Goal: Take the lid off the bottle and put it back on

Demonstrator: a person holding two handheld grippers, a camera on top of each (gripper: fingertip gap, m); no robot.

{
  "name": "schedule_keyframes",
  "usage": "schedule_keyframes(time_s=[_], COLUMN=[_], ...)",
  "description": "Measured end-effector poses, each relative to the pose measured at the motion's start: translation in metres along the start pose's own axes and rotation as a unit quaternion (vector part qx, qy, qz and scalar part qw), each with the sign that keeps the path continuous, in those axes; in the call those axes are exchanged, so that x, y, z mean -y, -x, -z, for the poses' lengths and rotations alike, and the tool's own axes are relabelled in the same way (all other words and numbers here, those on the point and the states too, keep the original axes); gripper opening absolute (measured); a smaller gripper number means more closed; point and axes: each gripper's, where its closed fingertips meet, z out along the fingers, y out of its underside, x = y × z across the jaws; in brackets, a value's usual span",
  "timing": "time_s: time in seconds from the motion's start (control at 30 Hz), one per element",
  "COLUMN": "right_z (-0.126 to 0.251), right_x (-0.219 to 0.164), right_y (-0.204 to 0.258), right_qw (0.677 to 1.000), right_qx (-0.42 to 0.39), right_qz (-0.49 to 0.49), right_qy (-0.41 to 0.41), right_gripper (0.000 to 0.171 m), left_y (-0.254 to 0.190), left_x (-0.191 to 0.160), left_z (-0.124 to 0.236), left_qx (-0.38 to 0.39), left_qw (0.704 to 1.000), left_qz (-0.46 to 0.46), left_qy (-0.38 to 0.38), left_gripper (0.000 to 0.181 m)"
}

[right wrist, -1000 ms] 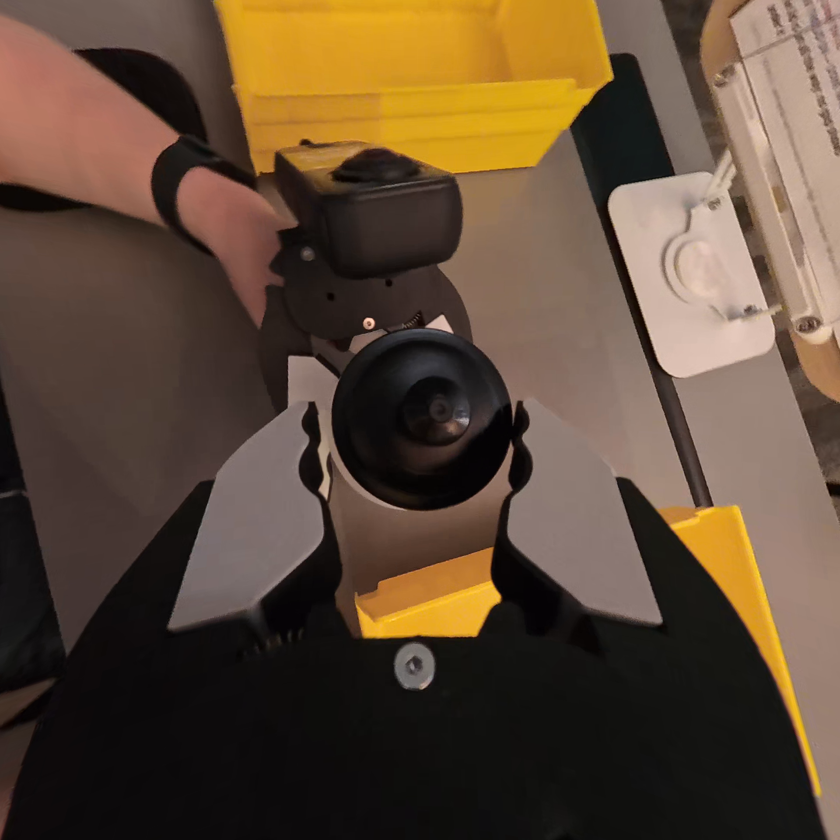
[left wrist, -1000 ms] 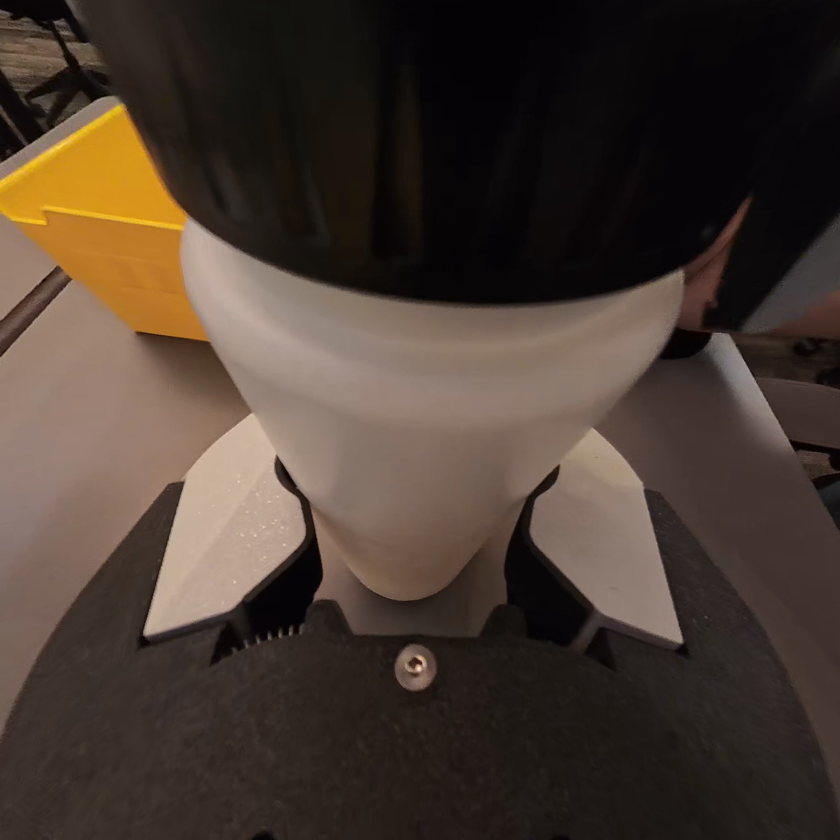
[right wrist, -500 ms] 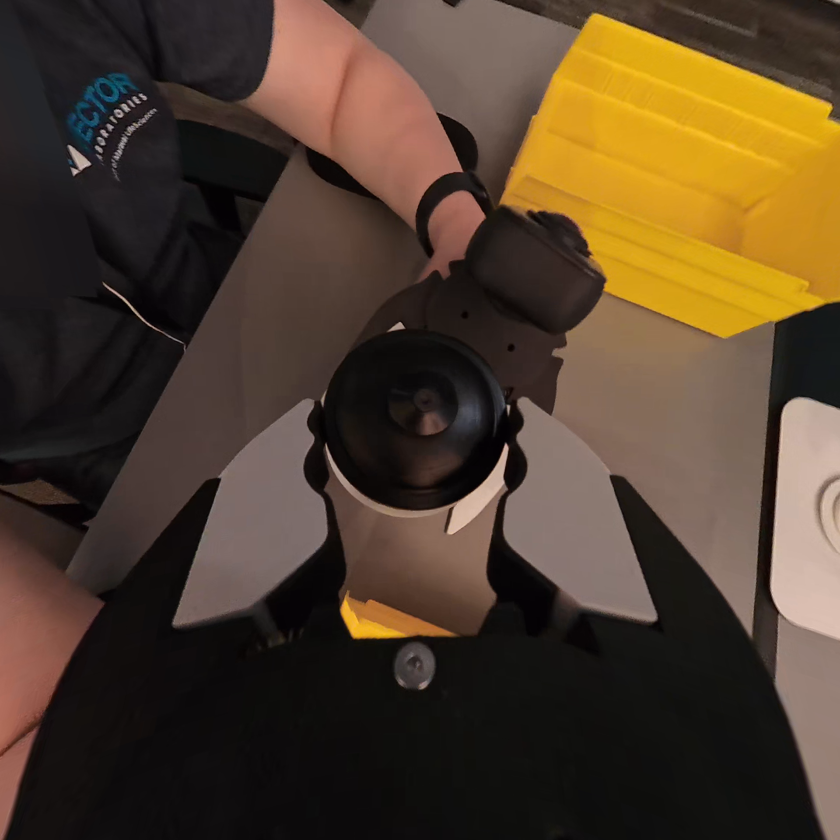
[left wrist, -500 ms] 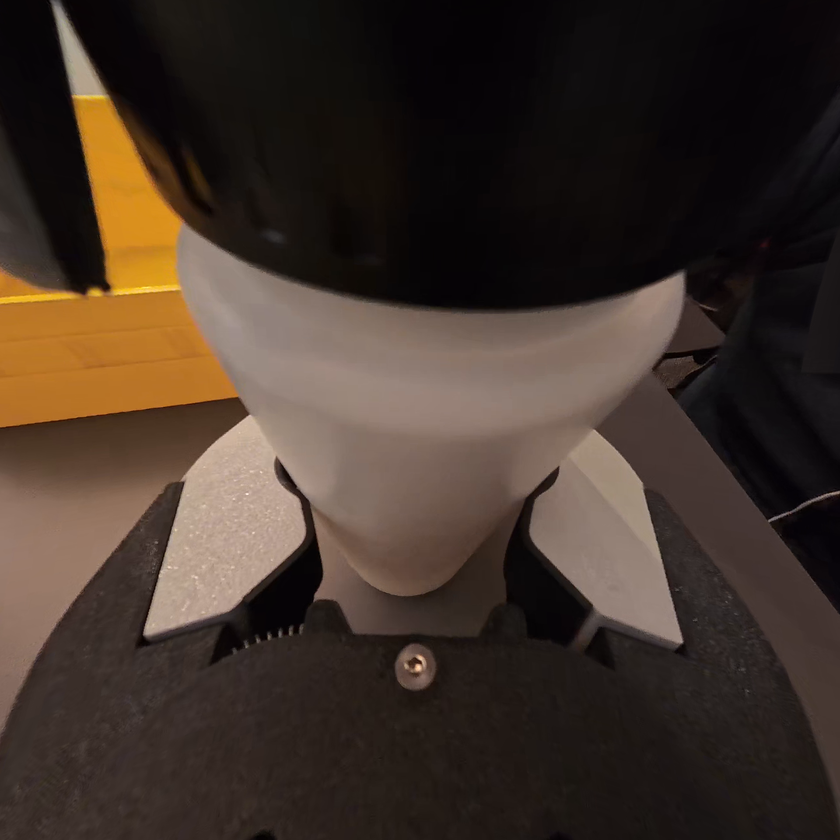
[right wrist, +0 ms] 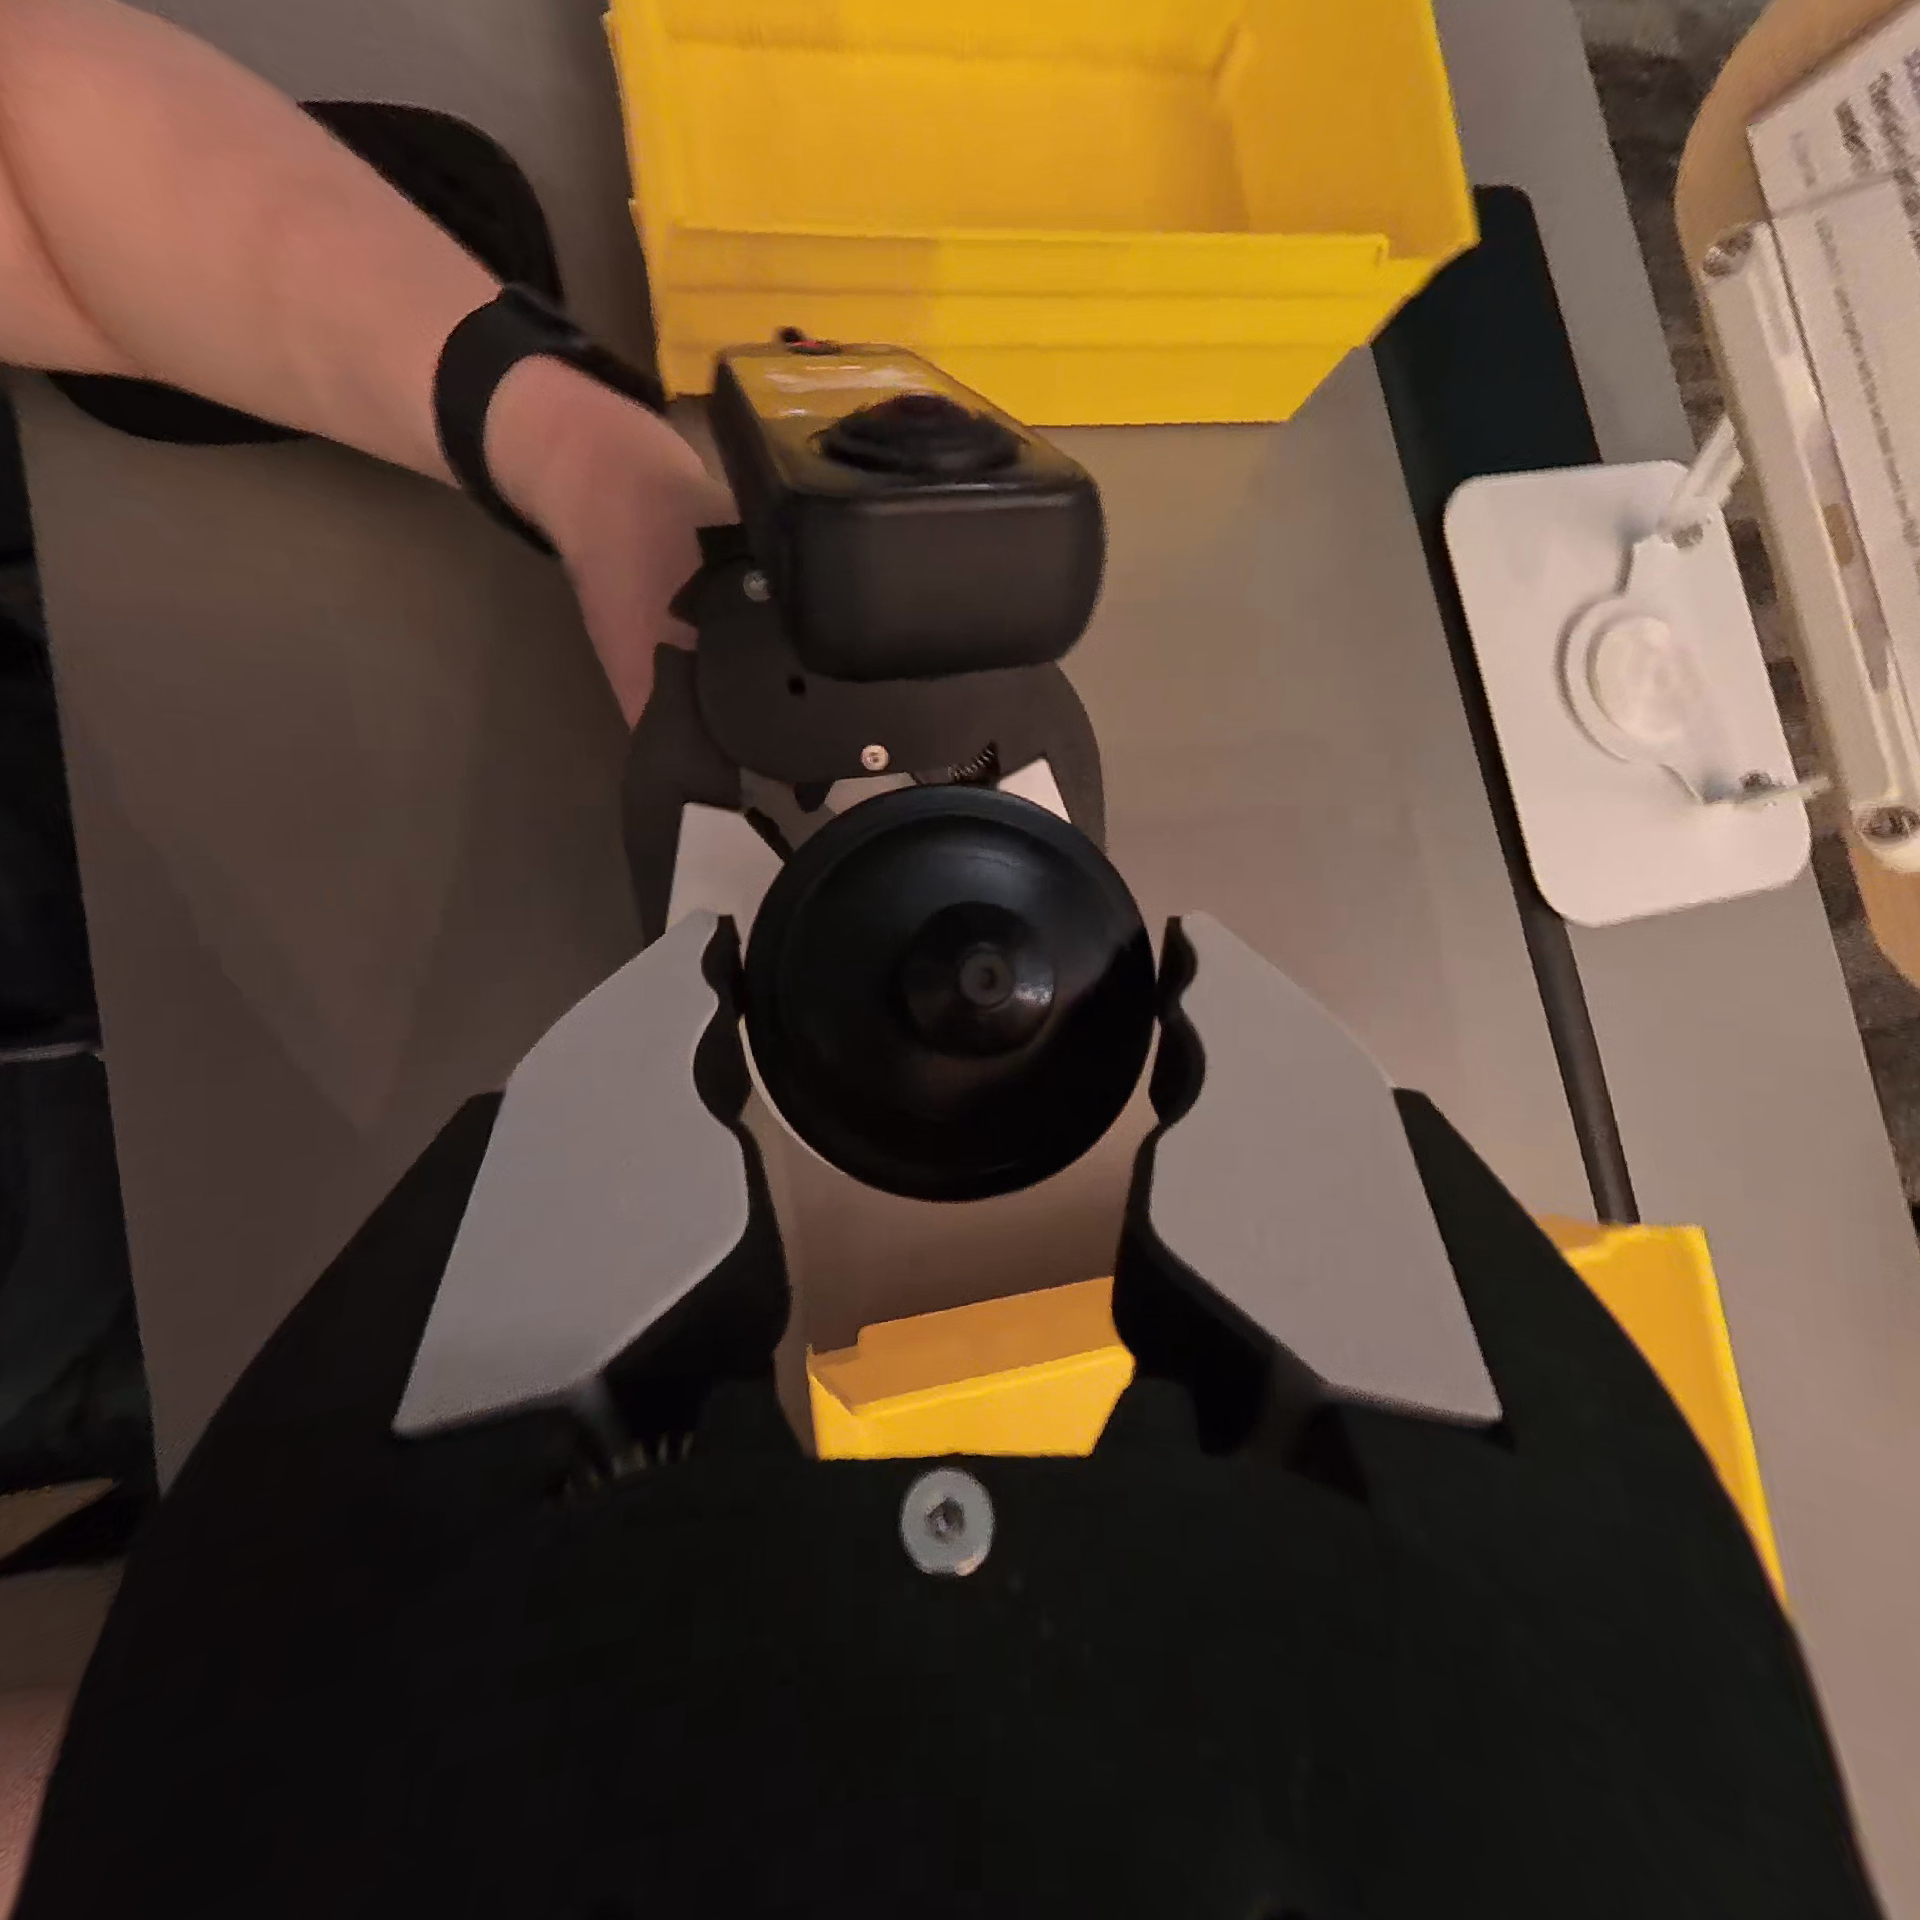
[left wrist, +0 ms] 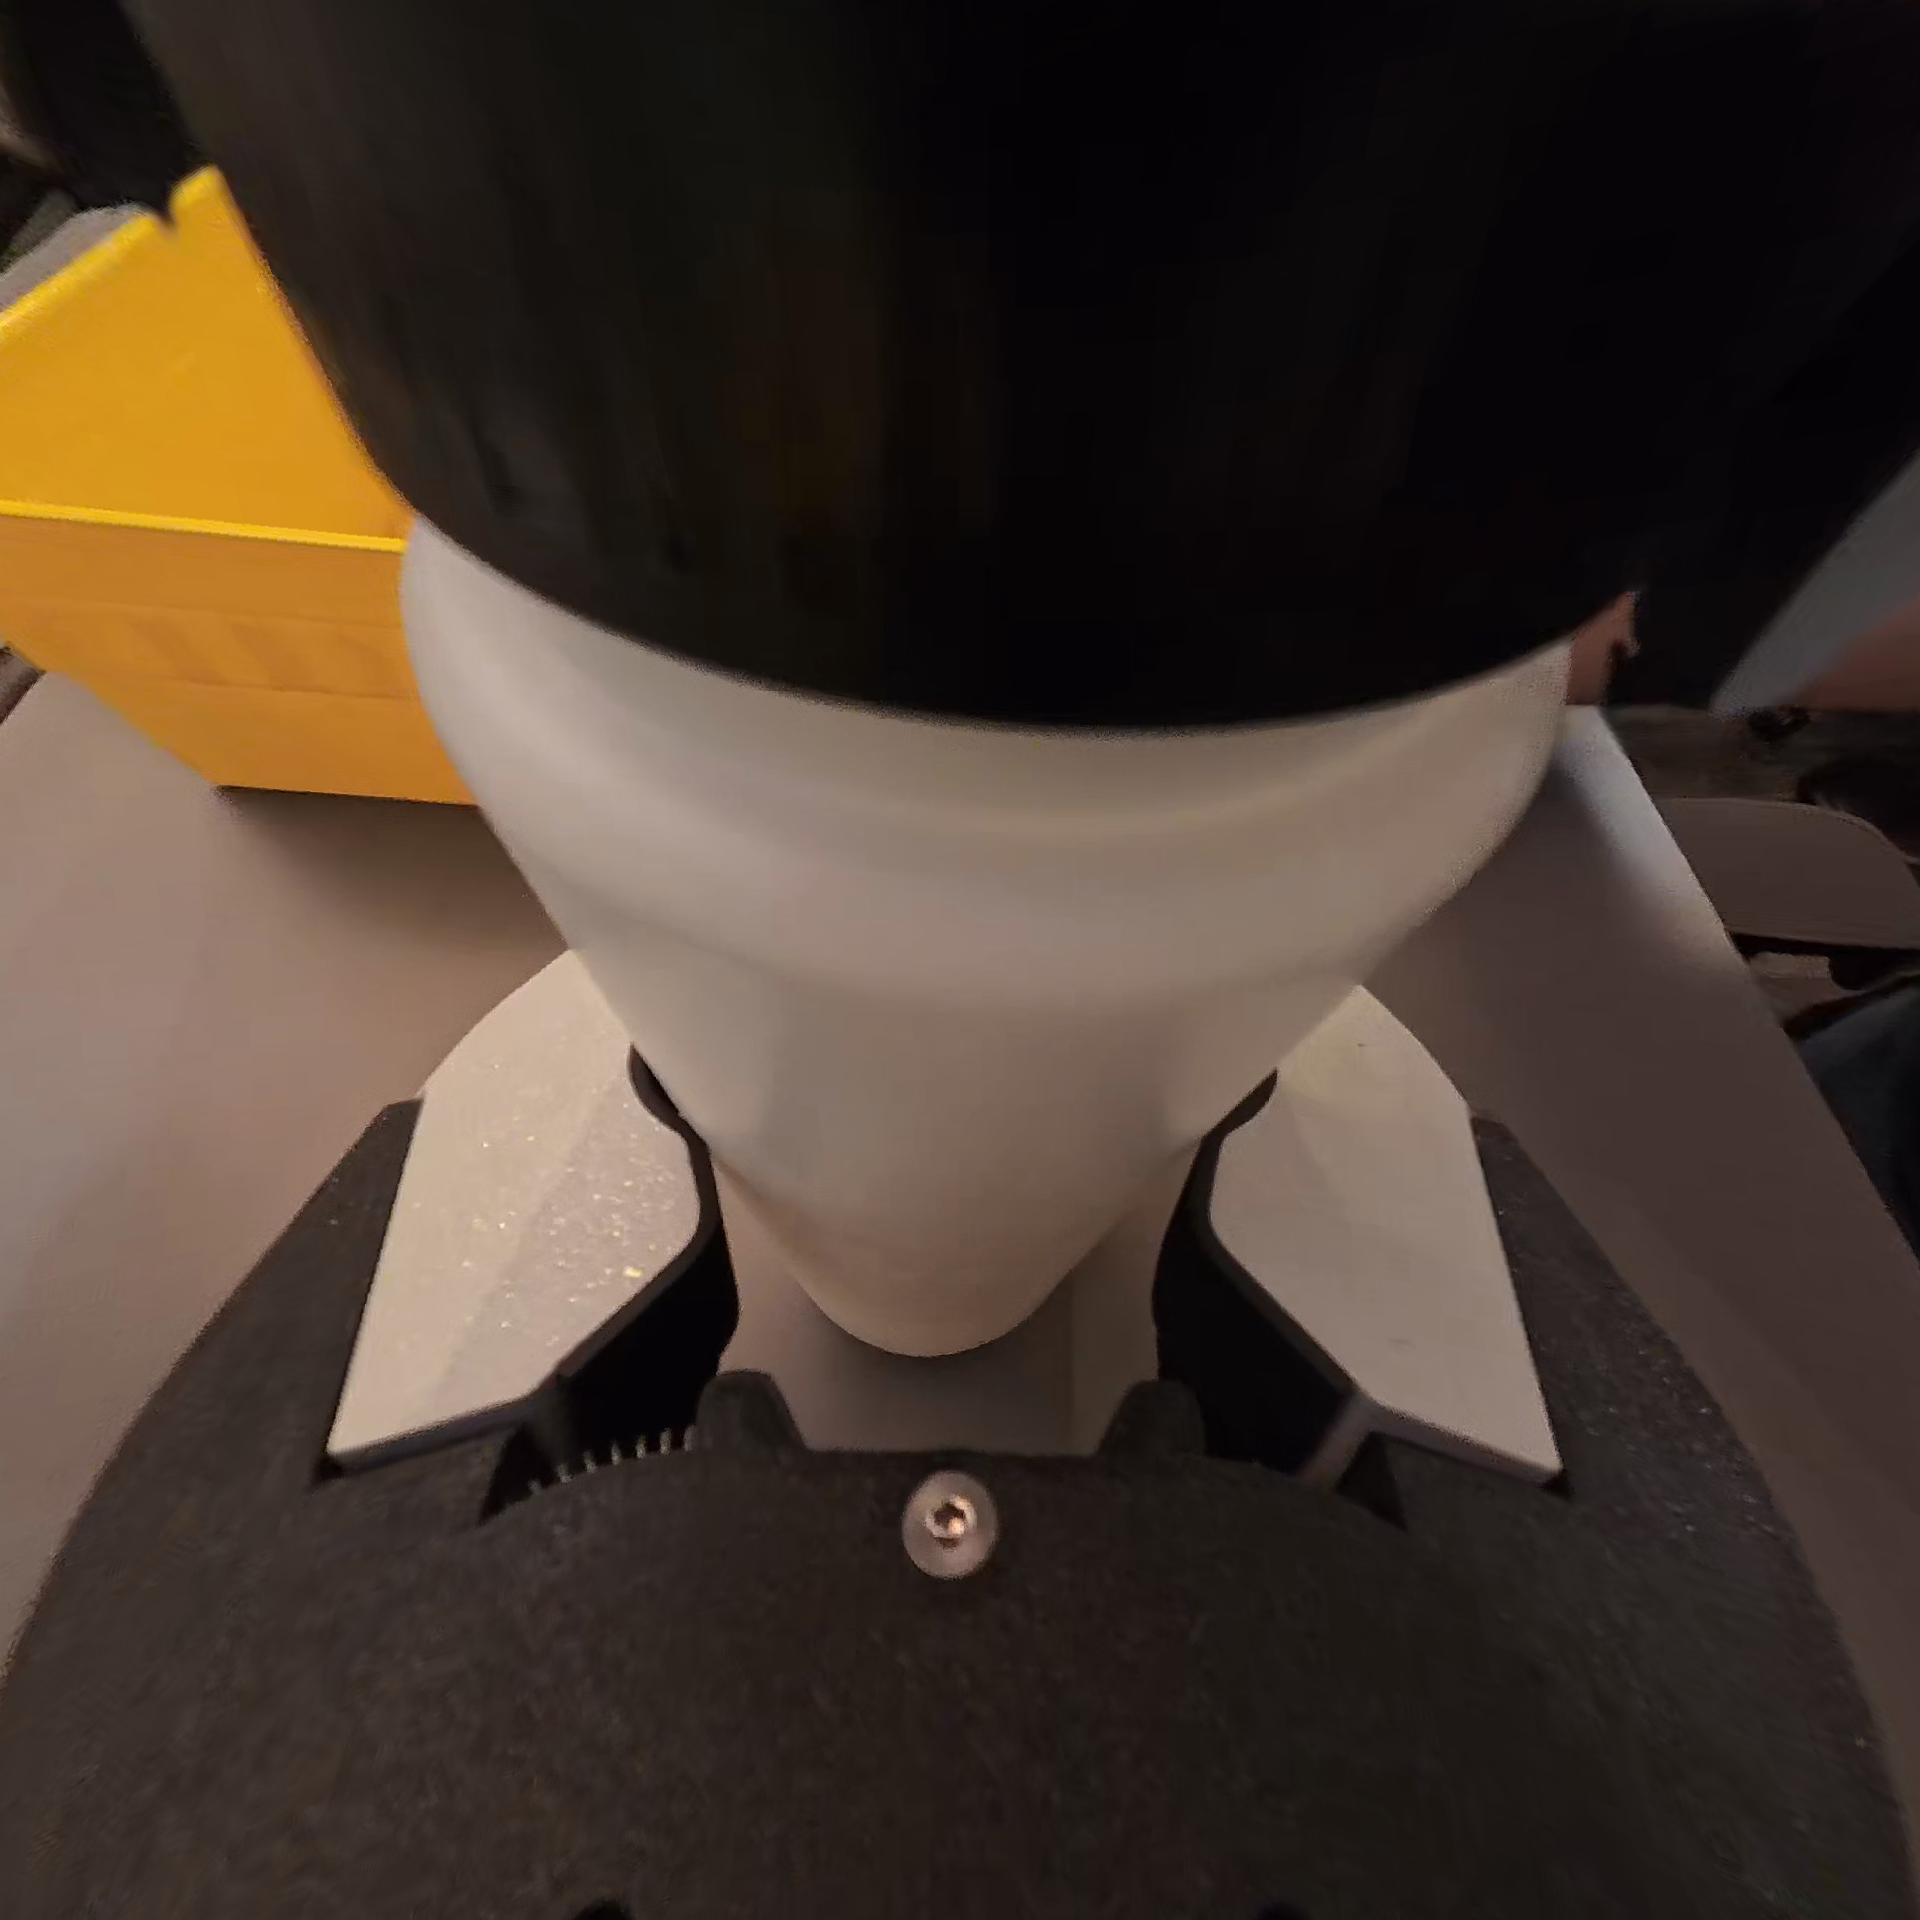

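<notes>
The left gripper [left wrist: 951,1174] clamps the white bottle [left wrist: 966,935] while the right gripper [right wrist: 951,1023] squeezes its black lid [right wrist: 948,992]; a weak squeeze may slip on the lid.

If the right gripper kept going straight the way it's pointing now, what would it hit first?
Its palm would probably meet the black lid first. The right gripper points down at it, jaws flanking its rim. The lid sits on the white bottle, which the left gripper clamps.

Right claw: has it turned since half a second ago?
Yes. The yellow bin sat at the view's upper right then and now lies straight across the top, so the right claw, around the lid, has twisted clockwise.
</notes>
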Motion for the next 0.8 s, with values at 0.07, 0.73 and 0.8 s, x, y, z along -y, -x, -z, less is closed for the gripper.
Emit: schedule_keyframes(time_s=[0.07,0.73,0.8], right_z=[0.004,0.003,0.004], right_x=[0.0,0.005,0.004], right_y=[0.015,0.0,0.004], right_qw=[0.997,1.0,1.0], right_qx=[0.048,-0.017,-0.004], right_qz=[0.064,-0.004,0.022], right_qy=[-0.016,-0.009,-0.01], right_gripper=[0.077,0.074,0.074], left_y=[-0.017,0.002,-0.003], left_x=[-0.001,0.001,0.001], left_z=[-0.001,-0.001,-0.002], left_qx=[-0.046,0.008,-0.003], left_qw=[0.999,1.0,1.0], left_qz=[-0.026,0.005,-0.007], left_qy=[0.004,-0.003,0.0], left_gripper=[0.102,0.102,0.102])
